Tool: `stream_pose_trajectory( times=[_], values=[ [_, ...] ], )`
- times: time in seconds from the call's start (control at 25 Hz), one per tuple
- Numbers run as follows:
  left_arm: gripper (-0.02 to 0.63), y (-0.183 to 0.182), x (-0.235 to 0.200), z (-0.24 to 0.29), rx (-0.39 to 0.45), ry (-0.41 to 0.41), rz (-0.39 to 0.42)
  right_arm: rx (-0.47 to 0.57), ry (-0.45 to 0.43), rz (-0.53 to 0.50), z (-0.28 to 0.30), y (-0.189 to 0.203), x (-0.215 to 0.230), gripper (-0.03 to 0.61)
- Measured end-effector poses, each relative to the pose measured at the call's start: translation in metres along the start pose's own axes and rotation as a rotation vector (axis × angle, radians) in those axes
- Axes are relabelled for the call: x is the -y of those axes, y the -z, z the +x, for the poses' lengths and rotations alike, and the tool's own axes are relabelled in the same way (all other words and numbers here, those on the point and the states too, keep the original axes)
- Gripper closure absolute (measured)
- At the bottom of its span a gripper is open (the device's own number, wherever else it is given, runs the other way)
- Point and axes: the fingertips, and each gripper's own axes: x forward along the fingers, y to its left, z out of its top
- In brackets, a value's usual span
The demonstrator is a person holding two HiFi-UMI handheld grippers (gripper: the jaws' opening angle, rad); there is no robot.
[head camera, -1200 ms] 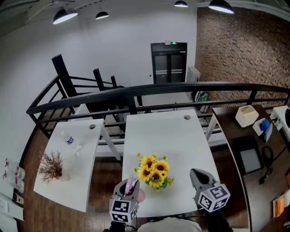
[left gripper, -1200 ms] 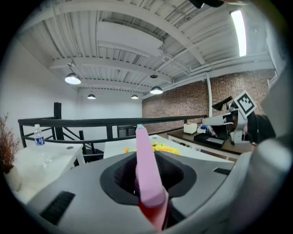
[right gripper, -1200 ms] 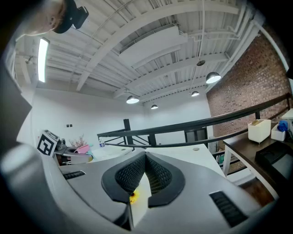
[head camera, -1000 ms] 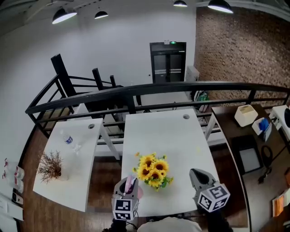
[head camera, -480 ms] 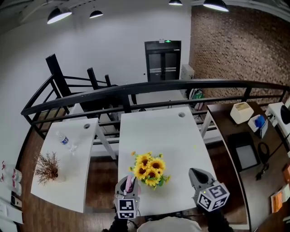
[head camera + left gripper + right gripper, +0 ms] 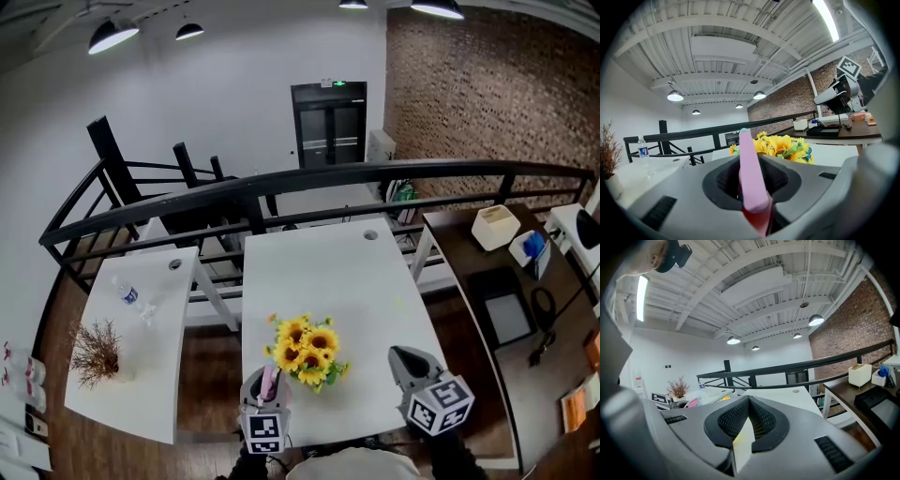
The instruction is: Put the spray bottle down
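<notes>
A pink spray bottle [image 6: 269, 380] stands upright between the jaws of my left gripper [image 6: 264, 373], which is shut on it, over the near left edge of the white table [image 6: 337, 272]. In the left gripper view the bottle [image 6: 750, 178] fills the gap between the jaws, with the sunflowers [image 6: 785, 146] just beyond it. My right gripper [image 6: 405, 357] hovers over the table's near right part with its jaws shut and nothing held. I cannot tell whether the bottle's base touches the table.
A bunch of sunflowers [image 6: 305, 349] sits mid-table, right in front of the left gripper. A second white table [image 6: 141, 375] at left carries a water bottle [image 6: 131, 297] and a dried plant [image 6: 94, 352]. A black railing [image 6: 281, 183] runs behind; a dark desk [image 6: 478, 281] stands at right.
The left gripper has sunk a little with the pink bottle still in its jaws. The right gripper has stayed where it was.
</notes>
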Motion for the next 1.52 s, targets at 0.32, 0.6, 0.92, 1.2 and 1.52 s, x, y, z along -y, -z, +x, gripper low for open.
stream_pose_trajectory(
  times=[0.32,0.6,0.92,1.2,1.52],
  values=[
    [0.495,0.0018,-0.0023,0.0027,0.016,-0.019,-0.004,-0.006,0.005,-0.004,-0.0002,0.0007,0.0025,0.611],
    [0.494,0.0015,-0.0052,0.0026,0.027,-0.036,-0.015,-0.001,0.008,-0.006,-0.0012,-0.0009,0.0035,0.611],
    [0.471,-0.0007,-0.0033,0.0005,0.036,-0.028,-0.017,-0.001,0.011,-0.001,-0.0034,-0.0017,0.0049,0.611],
    [0.426,-0.0007,-0.0016,-0.0002,0.045,-0.022,-0.032,0.002,0.011,0.002,-0.0045,-0.0001,0.0062,0.611],
    [0.37,-0.0029,-0.0057,-0.0045,0.051,-0.033,-0.049,-0.001,0.007,0.003,-0.0048,-0.0014,0.0036,0.611]
  ],
)
